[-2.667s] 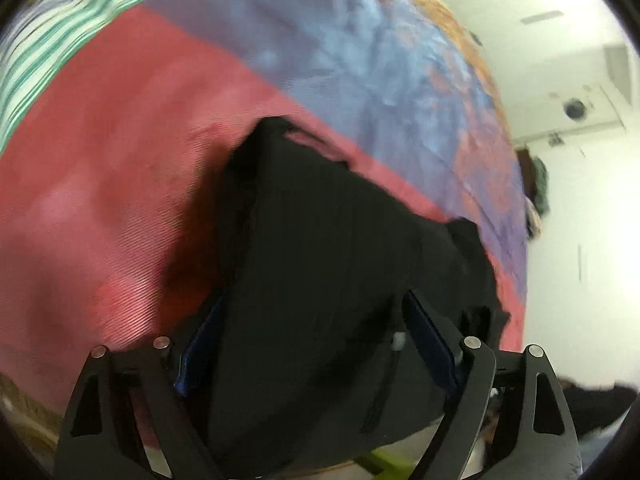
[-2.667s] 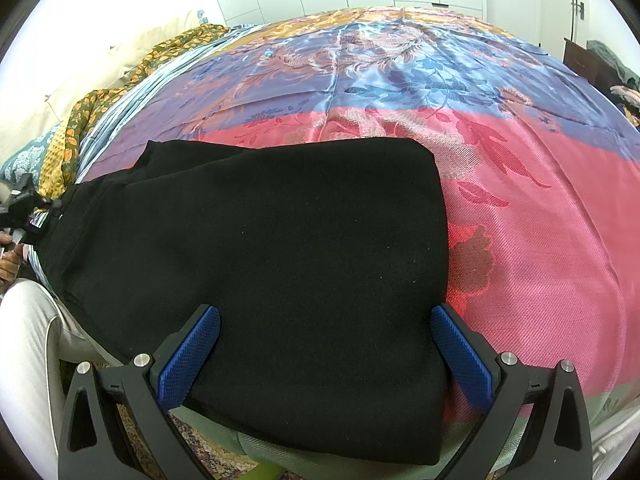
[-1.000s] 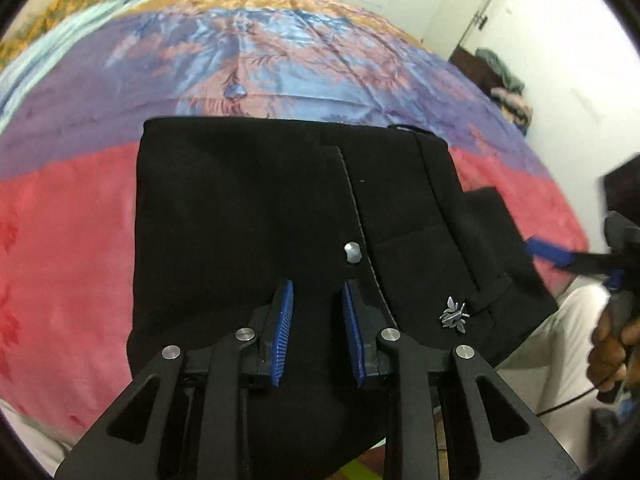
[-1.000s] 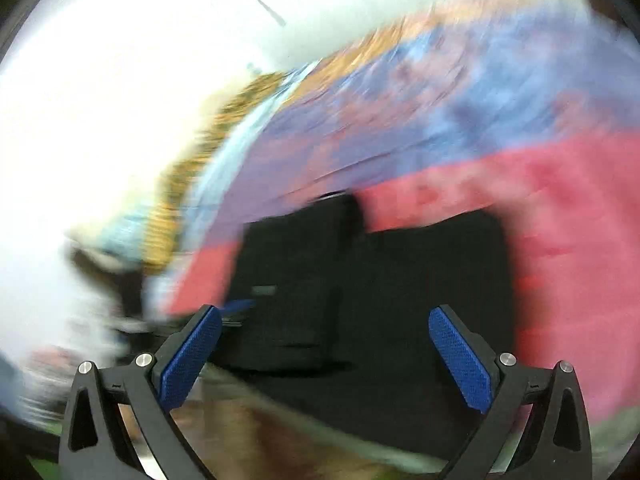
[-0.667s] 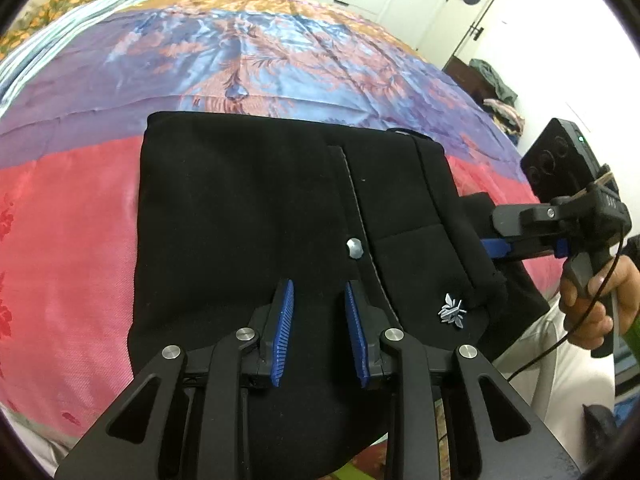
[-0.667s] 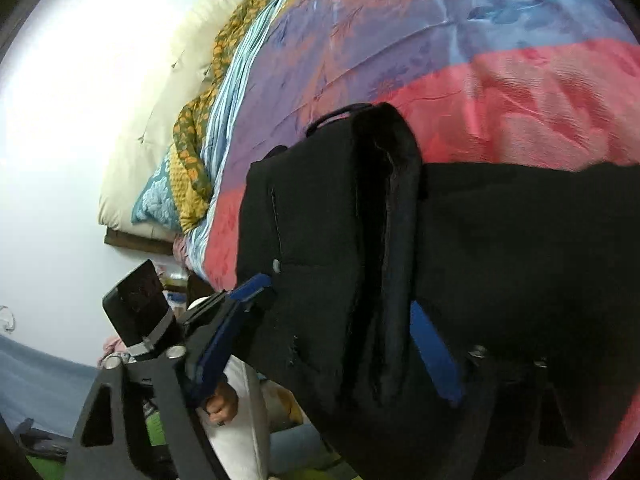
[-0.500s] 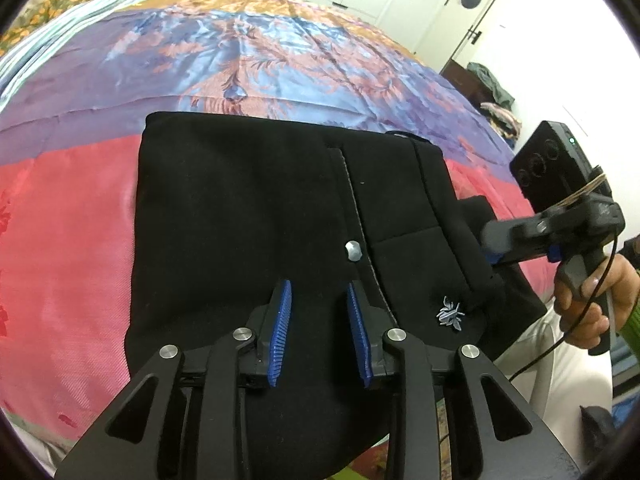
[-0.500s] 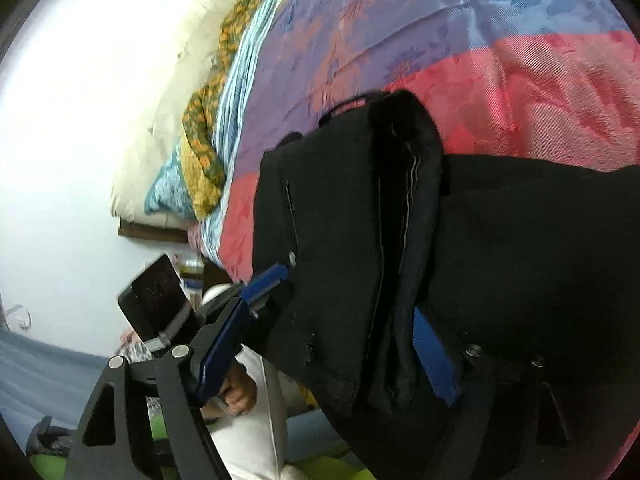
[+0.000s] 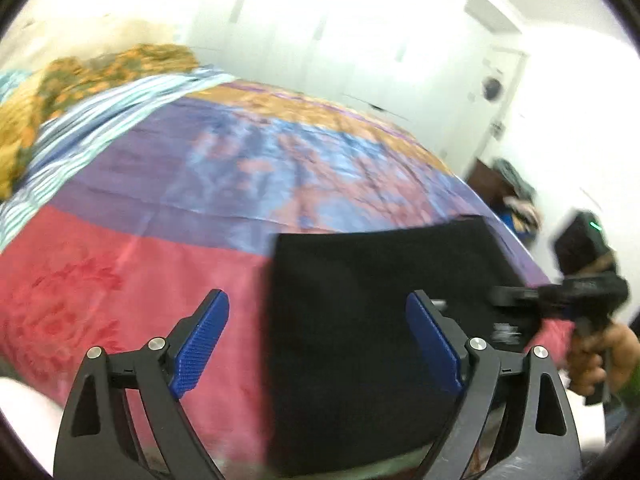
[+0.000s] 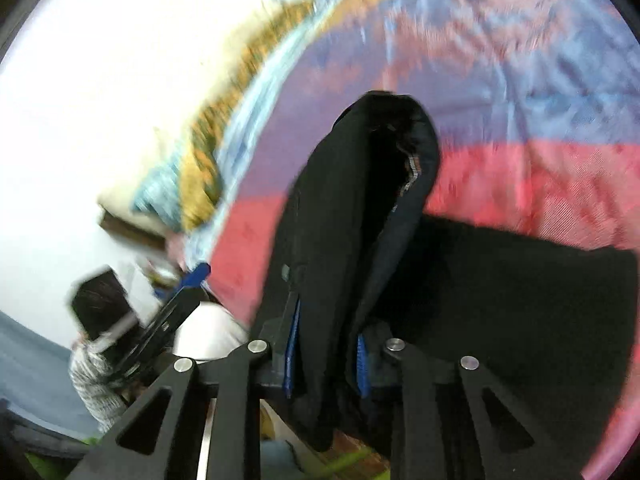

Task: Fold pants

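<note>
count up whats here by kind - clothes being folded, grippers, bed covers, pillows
pants: 1, black, partly folded
grippers: 2, the left gripper open, its jaws just opened with nothing between them; the right gripper just closed on a fold of the pants
bed cover: 1, red, purple, blue and orange bands
pillows: too blurred to count
total: 4 counted

The pants (image 9: 360, 320) lay on the bedspread (image 9: 160, 220) near the bed's front edge, toward the right in the left wrist view. Pillows (image 9: 60, 92) sat at the far left end of the bed, with cupboards (image 9: 320, 40) behind it. The left gripper (image 9: 316, 344) hung above the pants' left edge. The right gripper (image 10: 324, 356) was at the pants' right end, a raised fold of the waist between its pads.
</note>
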